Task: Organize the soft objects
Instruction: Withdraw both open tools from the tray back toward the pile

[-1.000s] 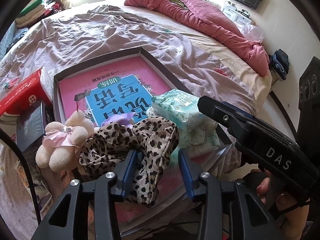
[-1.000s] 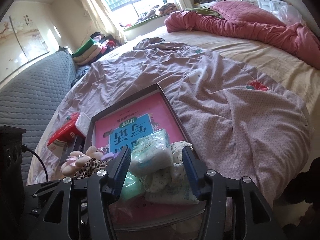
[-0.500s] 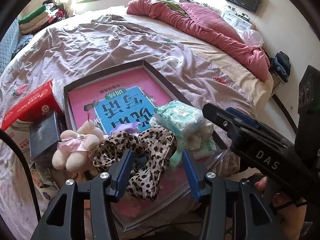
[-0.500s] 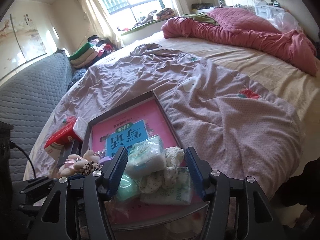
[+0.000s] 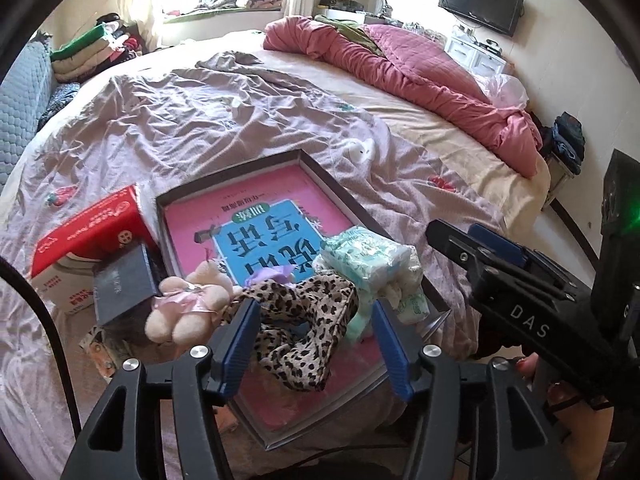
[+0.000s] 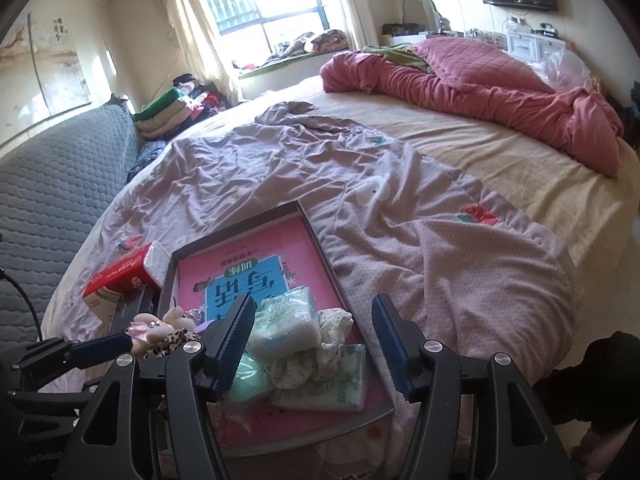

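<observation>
Tray (image 5: 224,184) near end jammed w/ leopard cloth (image 5: 304,332), tissue packs (image 5: 360,256), plush bear (image 5: 184,308); red box (image 5: 84,236) blocks centre-left; bedspread (image 5: 192,120) across frame's upper half free.

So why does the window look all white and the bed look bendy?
Right wrist view: sunlight through the window washes it out white. Both views: the fisheye lens curves the bed edges and darkens the corners; things nearby stay sharp.

I can read the white letters "DAS" on my other gripper (image 5: 532,300), off to the right of my blue fingers (image 5: 236,344). The pink book (image 5: 256,216) beyond my fingers has big upside-down Chinese words I cannot read.
</observation>
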A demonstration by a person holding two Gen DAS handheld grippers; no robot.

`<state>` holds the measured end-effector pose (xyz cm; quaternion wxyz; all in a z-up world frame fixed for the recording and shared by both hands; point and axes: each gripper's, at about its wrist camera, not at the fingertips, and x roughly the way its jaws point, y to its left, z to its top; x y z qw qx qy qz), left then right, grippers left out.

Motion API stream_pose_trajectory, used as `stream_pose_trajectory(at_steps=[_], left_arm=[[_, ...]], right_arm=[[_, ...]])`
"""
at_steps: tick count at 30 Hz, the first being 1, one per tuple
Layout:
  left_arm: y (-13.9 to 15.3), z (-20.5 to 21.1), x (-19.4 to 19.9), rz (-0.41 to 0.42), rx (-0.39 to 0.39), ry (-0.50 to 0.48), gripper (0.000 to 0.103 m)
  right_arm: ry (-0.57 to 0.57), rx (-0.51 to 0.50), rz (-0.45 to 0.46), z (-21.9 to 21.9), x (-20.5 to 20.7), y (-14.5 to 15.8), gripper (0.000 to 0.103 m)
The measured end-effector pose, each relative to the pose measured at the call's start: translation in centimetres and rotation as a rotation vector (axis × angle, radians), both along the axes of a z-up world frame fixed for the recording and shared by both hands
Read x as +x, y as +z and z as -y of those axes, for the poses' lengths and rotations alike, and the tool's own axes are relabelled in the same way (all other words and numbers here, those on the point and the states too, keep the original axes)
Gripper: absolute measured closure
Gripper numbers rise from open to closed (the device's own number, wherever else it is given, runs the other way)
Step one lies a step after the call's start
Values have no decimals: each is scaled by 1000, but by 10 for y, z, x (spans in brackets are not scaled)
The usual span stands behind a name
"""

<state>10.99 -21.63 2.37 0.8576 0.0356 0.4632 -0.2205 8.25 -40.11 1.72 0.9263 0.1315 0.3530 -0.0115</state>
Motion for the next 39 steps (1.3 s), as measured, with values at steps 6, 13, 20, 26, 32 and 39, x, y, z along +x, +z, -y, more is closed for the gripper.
stream_pose_trajectory(at_steps=[6,13,20,26,32,39], left_arm=[[13,-8,-6,23,-3,21,38],[27,-21,-14,44,-5,37,34],[35,-31,-24,68,12,59,33],[42,-47,-31,86,31,81,32],[52,-66,-36,104,23,120,32],[64,-82,-43,131,16,138,29]], right_arm=[[0,-24,13,-4,-6,12,40],[10,-54,29,-10,-13,27,40],[27,-70,32,-19,-20,35,39],[28,-75,61,-23,-25,50,39],[64,-95,85,-37,-31,67,26],[89,-109,106,-51,-39,81,26]])
